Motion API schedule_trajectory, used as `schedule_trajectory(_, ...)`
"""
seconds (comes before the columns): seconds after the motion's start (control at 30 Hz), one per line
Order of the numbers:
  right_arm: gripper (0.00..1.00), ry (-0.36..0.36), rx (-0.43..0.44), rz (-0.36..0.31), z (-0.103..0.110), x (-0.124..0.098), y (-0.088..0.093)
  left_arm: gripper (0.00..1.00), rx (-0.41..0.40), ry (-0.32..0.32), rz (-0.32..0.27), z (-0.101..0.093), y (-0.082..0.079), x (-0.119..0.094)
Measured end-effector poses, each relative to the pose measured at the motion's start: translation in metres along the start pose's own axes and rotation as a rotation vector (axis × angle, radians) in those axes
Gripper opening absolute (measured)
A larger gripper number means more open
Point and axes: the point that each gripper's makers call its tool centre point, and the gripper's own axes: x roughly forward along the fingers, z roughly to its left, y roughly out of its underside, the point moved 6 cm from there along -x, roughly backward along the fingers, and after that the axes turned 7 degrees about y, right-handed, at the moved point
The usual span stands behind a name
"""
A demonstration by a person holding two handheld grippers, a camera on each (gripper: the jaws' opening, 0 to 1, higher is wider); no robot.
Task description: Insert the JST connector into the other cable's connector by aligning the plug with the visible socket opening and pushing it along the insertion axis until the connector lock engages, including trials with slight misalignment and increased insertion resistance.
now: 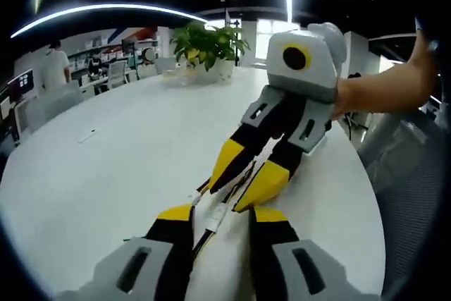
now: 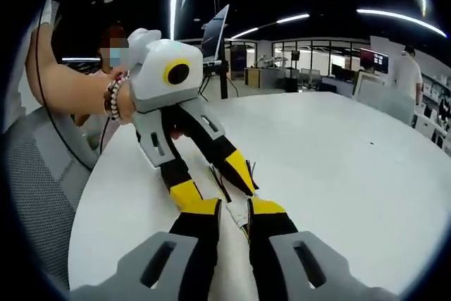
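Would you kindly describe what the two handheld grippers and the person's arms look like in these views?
Both the left gripper and right gripper have a pale grey body with a yellow-ringed round lens, grey slotted links, black jaws and yellow tips. The arms are bare of sleeves; a beaded bracelet sits on the left wrist.

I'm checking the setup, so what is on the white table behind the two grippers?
Behind the right gripper, a potted plant stands on the white table. The gripper's body covers the tabletop directly behind it.
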Motion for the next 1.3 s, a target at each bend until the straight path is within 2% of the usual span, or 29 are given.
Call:
schedule_trajectory(0.13,0.24,0.026,0.008,-0.005,-0.002,-0.005,-0.005,0.33,-0.021,-0.025,-0.011,0.002,-0.003,-0.005)
schedule_trajectory(0.37,0.29,0.063,0.030,-0.021,-0.002,-0.016,-0.014,0.59,-0.111,-0.103,-0.060,0.008,-0.011,-0.020)
schedule_trajectory(0.5,0.33,0.089,0.046,-0.063,-0.003,-0.024,-0.027,0.63,-0.139,-0.110,-0.107,0.007,-0.020,-0.028)
schedule_trajectory(0.67,0.41,0.125,0.055,-0.085,-0.005,-0.034,-0.042,0.78,-0.163,-0.131,-0.149,0.004,-0.030,-0.037)
schedule_trajectory(0.9,0.48,0.170,0.068,-0.118,-0.007,-0.049,-0.056,0.83,-0.152,-0.155,-0.151,0.000,-0.039,-0.050)
schedule_trajectory(1.1,0.50,0.204,0.077,-0.127,-0.006,-0.063,-0.062,0.84,-0.184,-0.166,-0.155,-0.005,-0.046,-0.062)
schedule_trajectory(1.3,0.51,0.237,0.078,-0.128,-0.006,-0.080,-0.064,0.91,-0.173,-0.199,-0.194,-0.010,-0.055,-0.079)
